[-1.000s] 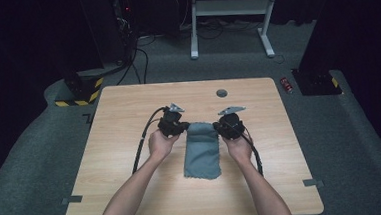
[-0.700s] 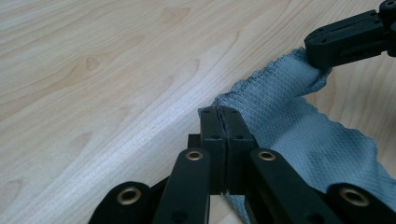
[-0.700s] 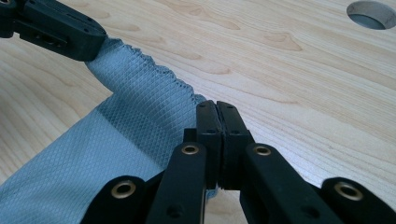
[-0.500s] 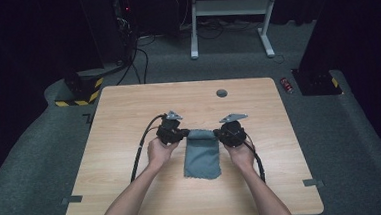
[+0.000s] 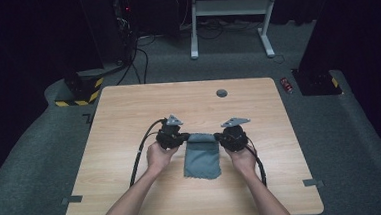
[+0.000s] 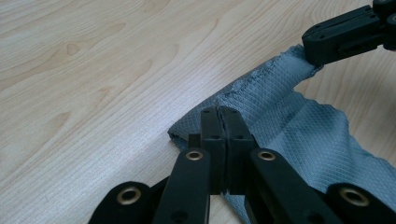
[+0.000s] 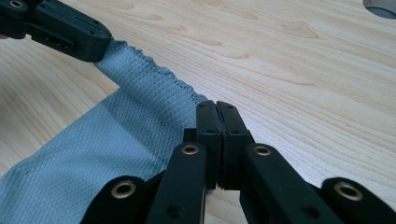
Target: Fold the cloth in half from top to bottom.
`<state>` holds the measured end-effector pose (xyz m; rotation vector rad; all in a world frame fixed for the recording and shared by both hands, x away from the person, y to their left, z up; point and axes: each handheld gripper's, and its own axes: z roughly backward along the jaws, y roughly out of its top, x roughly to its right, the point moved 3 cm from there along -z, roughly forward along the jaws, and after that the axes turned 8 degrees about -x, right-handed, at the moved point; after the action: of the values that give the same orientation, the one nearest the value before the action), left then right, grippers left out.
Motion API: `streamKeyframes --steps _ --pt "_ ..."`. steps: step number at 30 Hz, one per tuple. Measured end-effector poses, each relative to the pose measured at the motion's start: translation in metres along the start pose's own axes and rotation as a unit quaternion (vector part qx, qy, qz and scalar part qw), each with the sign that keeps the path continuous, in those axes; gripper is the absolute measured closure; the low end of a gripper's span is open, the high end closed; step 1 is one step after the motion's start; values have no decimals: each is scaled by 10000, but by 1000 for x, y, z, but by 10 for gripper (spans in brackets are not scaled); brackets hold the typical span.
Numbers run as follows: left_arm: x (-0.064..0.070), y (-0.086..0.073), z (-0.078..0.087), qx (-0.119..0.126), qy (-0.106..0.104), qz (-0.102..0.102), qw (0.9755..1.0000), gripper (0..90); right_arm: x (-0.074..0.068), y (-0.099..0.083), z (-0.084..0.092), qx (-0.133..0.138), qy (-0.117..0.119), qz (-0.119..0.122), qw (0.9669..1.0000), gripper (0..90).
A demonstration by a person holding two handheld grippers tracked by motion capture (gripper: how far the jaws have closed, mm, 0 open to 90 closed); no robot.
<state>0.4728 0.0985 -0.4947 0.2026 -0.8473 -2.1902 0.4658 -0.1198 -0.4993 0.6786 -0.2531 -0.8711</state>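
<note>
Change since a second ago: I have drawn both hands toward me, toward 6 o'clock on the table (image 5: 128, 111). My left gripper (image 5: 179, 137) and my right gripper (image 5: 220, 135) have come back together, each clamped on a far corner of the grey cloth (image 5: 201, 159).

Cloth: its far edge has travelled with them toward 6 o'clock, away from the round hole (image 5: 221, 93) at 12. The cloth now lies shorter from far edge to near edge; the near edge has barely shifted.
</note>
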Motion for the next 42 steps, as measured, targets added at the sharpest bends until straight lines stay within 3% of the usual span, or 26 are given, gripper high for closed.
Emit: streamKeyframes --steps 10,21,33,42 --pt "6 -7 5 114 -91 57 9999 894 -3 -7 5 90 104 -55 9999 890" --pt "10 -13 11 251 -134 57 9996 894 -8 -9 13 189 135 69 9997 889" --pt "17 -17 15 261 -169 -80 9995 894 -11 -18 18 228 204 48 9995 890" --pt "22 -25 17 305 -257 -52 9992 894 -15 -23 23 302 264 118 9991 889"
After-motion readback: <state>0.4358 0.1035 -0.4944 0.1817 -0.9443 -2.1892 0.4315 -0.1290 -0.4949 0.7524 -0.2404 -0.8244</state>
